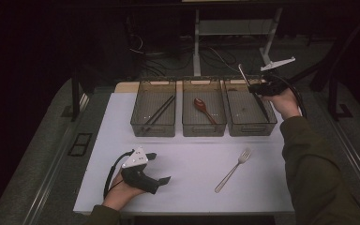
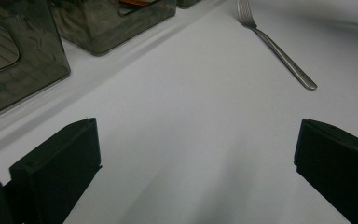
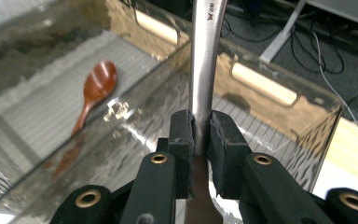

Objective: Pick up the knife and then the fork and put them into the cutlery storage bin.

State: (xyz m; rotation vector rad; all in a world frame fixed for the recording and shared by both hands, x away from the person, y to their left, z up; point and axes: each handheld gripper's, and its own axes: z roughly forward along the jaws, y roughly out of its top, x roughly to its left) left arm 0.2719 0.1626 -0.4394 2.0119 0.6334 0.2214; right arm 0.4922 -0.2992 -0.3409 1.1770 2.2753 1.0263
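1. The right gripper [image 3: 200, 135] clamps a steel knife [image 3: 205, 60] by its handle, above the right-hand bin [image 1: 251, 123] at the surface's far edge.
2. The knife looks stiff, smooth and slippery; a mid-handle hold suits it.
3. The left gripper [image 2: 196, 154] rests spread wide and holds nothing, near the front edge.

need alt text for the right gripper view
The right gripper clamps a metal utensil handle between its black fingers, above the smoked clear bins. A reddish-brown wooden spoon lies in the neighbouring bin, with cables on the floor beyond.
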